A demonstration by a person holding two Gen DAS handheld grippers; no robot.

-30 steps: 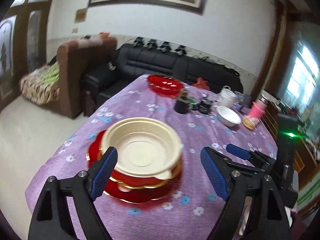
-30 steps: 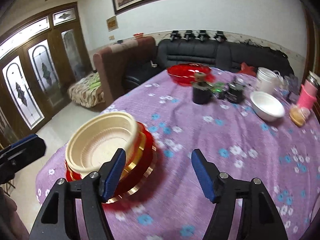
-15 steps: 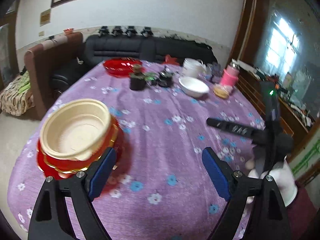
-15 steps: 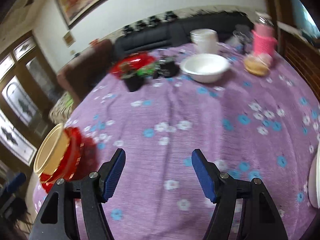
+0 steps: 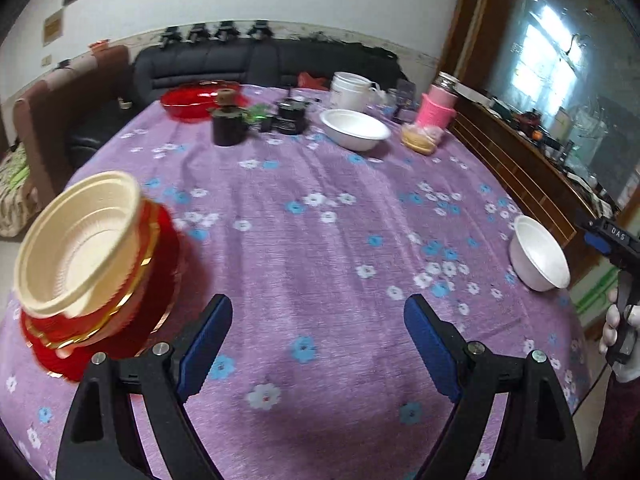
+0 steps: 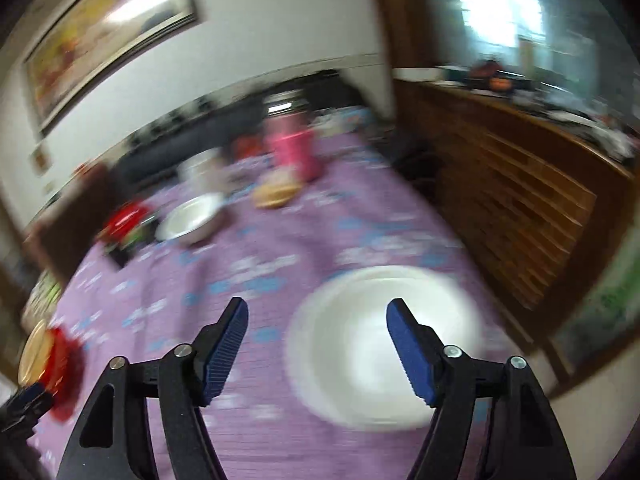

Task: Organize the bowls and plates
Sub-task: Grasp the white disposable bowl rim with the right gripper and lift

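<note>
1. The right gripper has its jaws wide apart and holds nothing. In the right wrist view a white bowl sits on the purple flowered tablecloth right under and between the blue pads; the right pad overlaps its inside, while the left pad stands just off its left rim. The view is blurred, so contact cannot be judged.
2. The left gripper is also spread open and empty, above bare tablecloth. The stack with a cream bowl on red, gold-rimmed plates lies just left of its left pad, apart from it.
3. In the left wrist view the near white bowl stands at the table's right edge, with the right gripper's blue-tipped body just beyond it.
4. Compared with half a second ago, the right wrist view has swung right: the white bowl, then only a sliver at the right edge, now fills the space between the jaws, and the stack has slid to the far left. In the left wrist view the stack has also moved further left and the white bowl has come into view.
5. Counted: two white bowls, the near one and a second white bowl across the table; one cream bowl; one stack of red plates, whose number cannot be told.
6. Farther off stand one red dish, one dark pot, one white bucket and one pink container, with a black sofa behind the table.
</note>
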